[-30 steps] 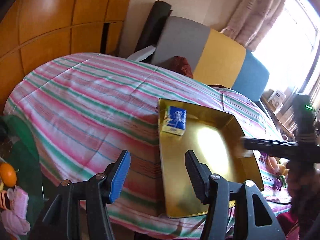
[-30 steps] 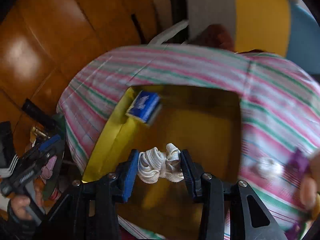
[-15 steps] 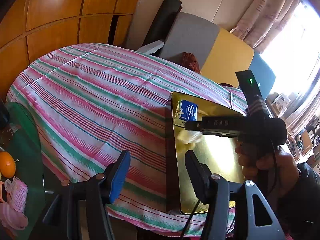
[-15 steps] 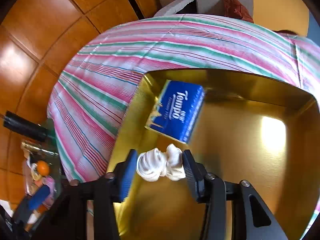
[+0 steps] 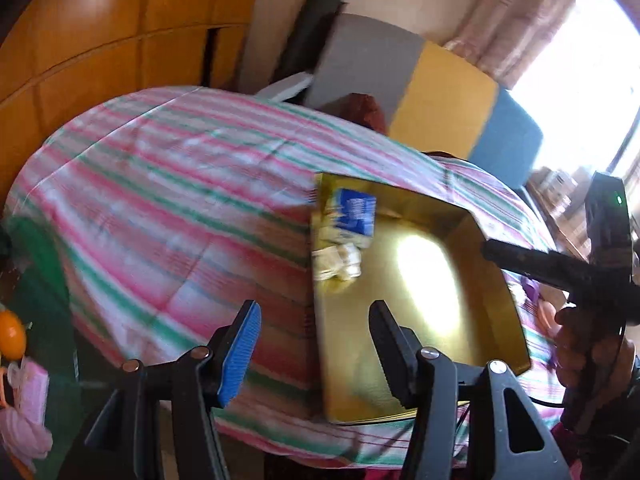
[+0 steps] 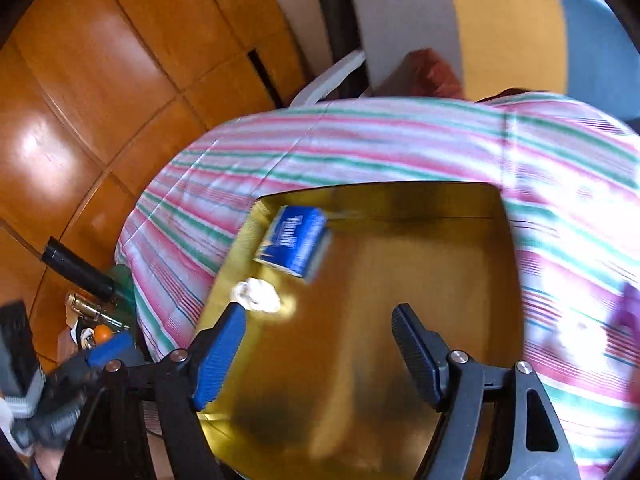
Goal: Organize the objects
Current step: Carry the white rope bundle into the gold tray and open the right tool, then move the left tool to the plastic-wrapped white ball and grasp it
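A gold tray (image 5: 472, 344) (image 6: 400, 264) lies on the striped bedspread (image 5: 168, 208). A blue tissue pack (image 5: 356, 214) (image 6: 294, 238) sits in its far left corner. A white knotted rope bundle (image 5: 338, 260) (image 6: 258, 300) lies in the tray just in front of the pack. My right gripper (image 6: 320, 344) is open and empty above the tray, the rope beside its left fingertip. My left gripper (image 5: 314, 344) is open and empty over the tray's left edge.
A grey, yellow and blue cushion (image 5: 420, 96) stands behind the bed. Wooden wardrobe panels (image 6: 100, 80) are on the left. An orange (image 5: 12, 336) and pink items (image 5: 28, 408) lie low at the left. A purple object (image 6: 630, 312) lies on the bedspread right of the tray.
My right gripper opened and let go of the white rope bundle, which now lies in the tray by the tissue pack. The right gripper has pulled back from it.
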The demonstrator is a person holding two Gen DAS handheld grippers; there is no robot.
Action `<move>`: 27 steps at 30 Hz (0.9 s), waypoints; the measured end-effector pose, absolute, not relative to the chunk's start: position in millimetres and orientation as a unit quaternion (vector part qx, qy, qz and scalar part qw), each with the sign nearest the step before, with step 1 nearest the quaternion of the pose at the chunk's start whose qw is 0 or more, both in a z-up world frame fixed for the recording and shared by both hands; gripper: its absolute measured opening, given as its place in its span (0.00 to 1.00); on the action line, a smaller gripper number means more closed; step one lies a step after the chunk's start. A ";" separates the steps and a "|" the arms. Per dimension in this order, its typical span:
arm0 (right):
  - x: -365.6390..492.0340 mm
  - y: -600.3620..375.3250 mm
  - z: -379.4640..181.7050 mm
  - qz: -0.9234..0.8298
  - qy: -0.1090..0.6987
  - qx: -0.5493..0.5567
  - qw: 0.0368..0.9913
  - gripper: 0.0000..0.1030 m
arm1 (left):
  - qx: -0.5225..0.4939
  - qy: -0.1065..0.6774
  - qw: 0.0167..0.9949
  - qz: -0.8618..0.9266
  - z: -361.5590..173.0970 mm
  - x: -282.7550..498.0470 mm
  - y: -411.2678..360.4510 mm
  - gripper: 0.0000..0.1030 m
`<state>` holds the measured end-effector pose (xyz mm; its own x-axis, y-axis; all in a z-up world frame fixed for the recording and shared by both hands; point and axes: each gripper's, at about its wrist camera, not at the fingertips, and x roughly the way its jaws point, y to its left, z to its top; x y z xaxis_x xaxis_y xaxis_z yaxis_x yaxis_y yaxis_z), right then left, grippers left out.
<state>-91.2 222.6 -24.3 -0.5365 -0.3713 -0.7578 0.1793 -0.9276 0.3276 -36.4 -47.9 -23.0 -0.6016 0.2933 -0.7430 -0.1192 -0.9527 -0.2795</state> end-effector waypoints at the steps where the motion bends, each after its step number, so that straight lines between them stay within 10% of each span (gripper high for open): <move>1: -82.7 235.3 -20.4 -0.874 -0.107 0.448 0.152 0.78 | -0.426 -0.095 0.129 0.890 -18.4 -36.6 -40.4 0.55; 27: 94.1 580.9 -38.3 -0.870 -0.273 0.377 -0.163 0.85 | -0.452 0.238 0.390 0.766 -22.3 -65.7 313.1 0.55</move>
<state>94.1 580.9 -38.3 -0.6625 0.0773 -0.7451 -0.4891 -0.7980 0.3521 -65.7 313.1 -22.3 -0.2869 0.3819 -0.8786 -0.8122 -0.5833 0.0117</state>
